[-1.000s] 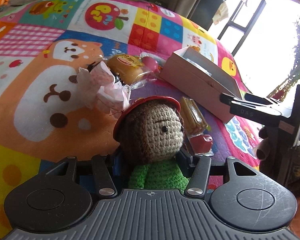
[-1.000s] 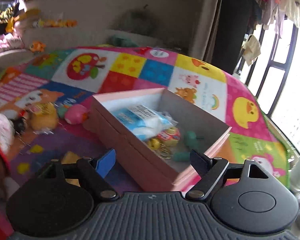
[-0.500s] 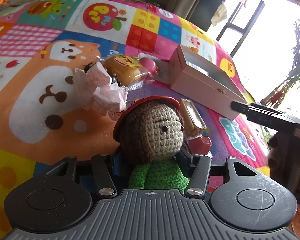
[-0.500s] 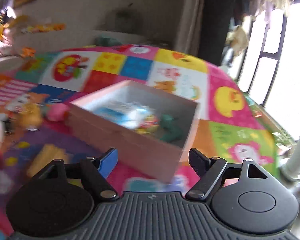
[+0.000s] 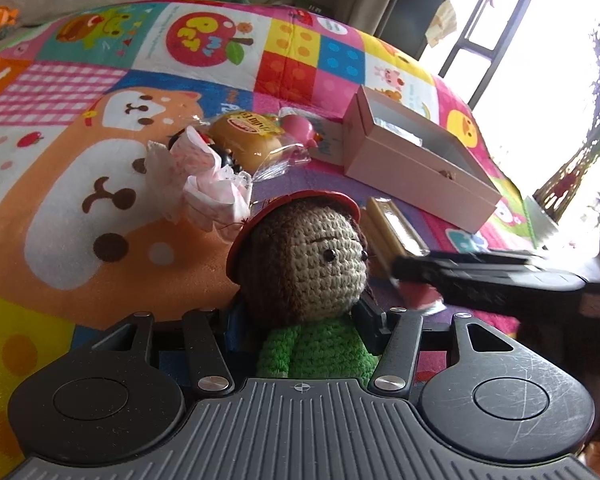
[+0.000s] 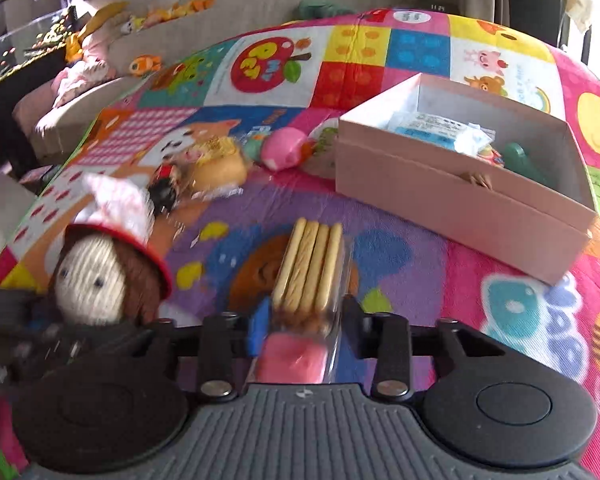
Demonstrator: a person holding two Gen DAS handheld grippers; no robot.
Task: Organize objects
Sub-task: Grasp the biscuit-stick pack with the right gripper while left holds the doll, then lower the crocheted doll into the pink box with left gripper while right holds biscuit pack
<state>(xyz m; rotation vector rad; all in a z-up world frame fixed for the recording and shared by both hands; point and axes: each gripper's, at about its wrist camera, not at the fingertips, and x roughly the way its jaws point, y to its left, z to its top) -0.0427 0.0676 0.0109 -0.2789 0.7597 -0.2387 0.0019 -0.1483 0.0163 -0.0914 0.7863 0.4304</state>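
Left gripper (image 5: pixel 300 320) clamps crocheted doll in green jumper, red cap (image 5: pixel 300 264); right gripper (image 6: pixel 300 316) closing around clear-wrapped biscuit pack (image 6: pixel 308 268), just before open pink cardboard box (image 6: pixel 460 196) on patchwork play mat (image 6: pixel 400 248)

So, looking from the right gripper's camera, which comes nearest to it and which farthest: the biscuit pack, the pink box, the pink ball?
1. Biscuit pack: between the closing jaws.
2. Pink ball: farther up, left of the box.
3. Pink box: upper right; too close to the ball to rank.

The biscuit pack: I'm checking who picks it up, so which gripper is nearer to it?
Right. The right gripper has the biscuit pack between its closing jaws. The left gripper sits off to the side, shut on the crochet doll.
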